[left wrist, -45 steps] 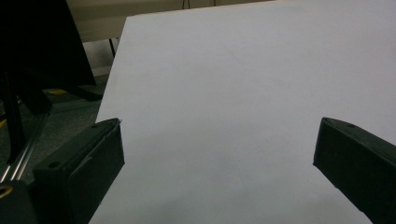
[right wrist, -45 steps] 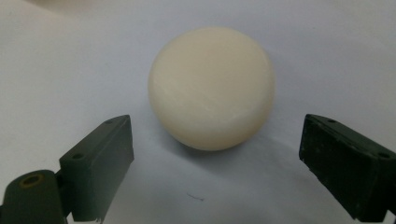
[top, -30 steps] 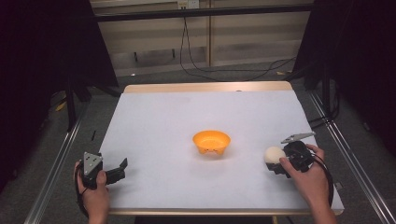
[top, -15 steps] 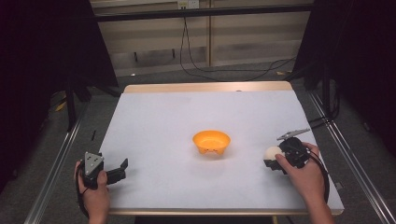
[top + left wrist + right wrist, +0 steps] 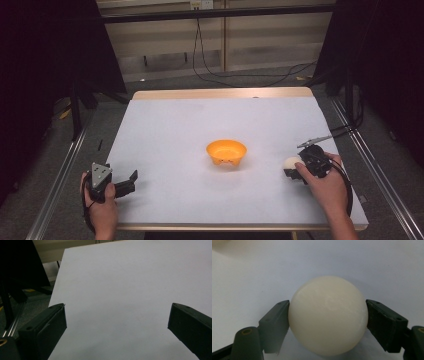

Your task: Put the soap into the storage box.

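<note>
- Resting between the jaws of the right claw (image 5: pixel 327 312), a smooth, cream-white ball (image 5: pixel 328 315) has both jaws pressed against its sides; the claw is closed on it.
- In the high view the ball (image 5: pixel 290 163) sits at the right side of the white tabletop (image 5: pixel 200 125), low over the surface; contact with the tabletop cannot be confirmed.
- An orange bowl (image 5: pixel 226 152) stands upright near the middle of the tabletop, well apart from the ball, to its left.
- The right claw (image 5: pixel 295 169) points toward the bowl, held by the right hand (image 5: pixel 327 182), whose forearm enters from the bottom edge.
- The left claw (image 5: pixel 131 181) sits at the near-left edge of the tabletop, gripped by the left hand (image 5: pixel 102 210), a grey three-cornered plate (image 5: pixel 100 173) on top.
- In the left gripper view the left claw (image 5: pixel 116 320) stands wide open with nothing between its jaws, bare tabletop (image 5: pixel 125 285) ahead.
- The bowl's interior is hard to make out; the surroundings beyond the tabletop are dark.
</note>
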Available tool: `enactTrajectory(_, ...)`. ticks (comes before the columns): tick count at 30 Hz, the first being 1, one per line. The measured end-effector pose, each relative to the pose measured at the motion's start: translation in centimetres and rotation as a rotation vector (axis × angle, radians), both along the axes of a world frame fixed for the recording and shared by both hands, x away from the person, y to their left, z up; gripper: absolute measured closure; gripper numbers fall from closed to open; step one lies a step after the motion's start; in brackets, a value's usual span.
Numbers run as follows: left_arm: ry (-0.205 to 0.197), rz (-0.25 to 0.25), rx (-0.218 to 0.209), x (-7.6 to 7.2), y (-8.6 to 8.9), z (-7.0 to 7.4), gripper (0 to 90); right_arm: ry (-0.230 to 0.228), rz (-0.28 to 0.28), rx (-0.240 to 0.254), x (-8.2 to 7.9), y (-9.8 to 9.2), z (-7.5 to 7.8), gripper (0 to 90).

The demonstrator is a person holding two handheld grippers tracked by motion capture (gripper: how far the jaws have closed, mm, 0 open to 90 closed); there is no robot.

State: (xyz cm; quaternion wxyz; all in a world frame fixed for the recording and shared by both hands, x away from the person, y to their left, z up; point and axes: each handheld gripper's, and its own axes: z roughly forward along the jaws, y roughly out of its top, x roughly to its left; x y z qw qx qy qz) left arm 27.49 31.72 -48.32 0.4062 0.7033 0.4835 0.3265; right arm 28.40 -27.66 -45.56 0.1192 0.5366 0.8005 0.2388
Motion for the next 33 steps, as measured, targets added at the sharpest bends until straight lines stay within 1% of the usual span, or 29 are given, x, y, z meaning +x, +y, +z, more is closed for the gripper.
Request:
enactTrajectory(6, 0.000, -0.002, 0.003, 0.0, 0.0, 0.0, 1.7, 0.013, 0.005, 0.004, 0.6, 0.2, -0.6, 24.0)
enactTrajectory(11, -0.002, -0.003, 0.007, 0.0, -0.1, 0.0, 1.7, 0.025, 0.002, 0.005, 0.5, 0.2, -0.5, 24.4)
enactTrajectory(14, 0.000, -0.002, 0.010, 0.0, 0.0, 0.0, 1.7, 0.021, 0.010, -0.008, 0.5, 0.3, -0.5, 24.5)
enactTrajectory(15, 0.000, -0.002, 0.005, 0.0, -0.1, 0.0, 1.7, 0.018, 0.014, -0.008, 0.5, 0.3, -0.5, 24.5)
enactTrajectory(18, 0.000, -0.002, 0.007, 0.0, -0.1, 0.0, 1.7, 0.020, 0.023, 0.001, 0.5, 0.3, -0.5, 24.5)
enactTrajectory(19, 0.001, -0.002, 0.003, 0.0, -0.1, 0.0, 1.6, 0.018, 0.028, -0.004, 0.5, 0.3, -0.4, 24.6)
enactTrajectory(20, 0.002, -0.002, 0.003, 0.1, -0.1, 0.0, 1.6, 0.015, 0.025, -0.017, 0.5, 0.4, -0.3, 24.5)
enactTrajectory(22, 0.000, -0.004, 0.004, 0.1, -0.1, 0.0, 1.6, 0.000, 0.028, -0.021, 0.5, 0.5, -0.2, 24.5)
enactTrajectory(23, 0.000, -0.004, 0.004, 0.1, -0.1, 0.0, 1.6, 0.006, 0.026, -0.014, 0.6, 0.6, -0.1, 24.5)
enactTrajectory(29, 0.001, -0.005, 0.001, 0.1, -0.1, 0.0, 1.8, -0.011, 0.056, 0.011, 0.9, 1.0, 0.7, 24.5)
enactTrajectory(31, 0.002, -0.004, 0.003, 0.0, -0.1, 0.0, 1.8, -0.016, 0.059, 0.023, 1.0, 1.3, 1.0, 24.5)
enactTrajectory(33, 0.002, -0.004, 0.004, 0.0, -0.1, 0.0, 1.8, -0.019, 0.060, 0.023, 1.0, 1.5, 1.1, 24.5)
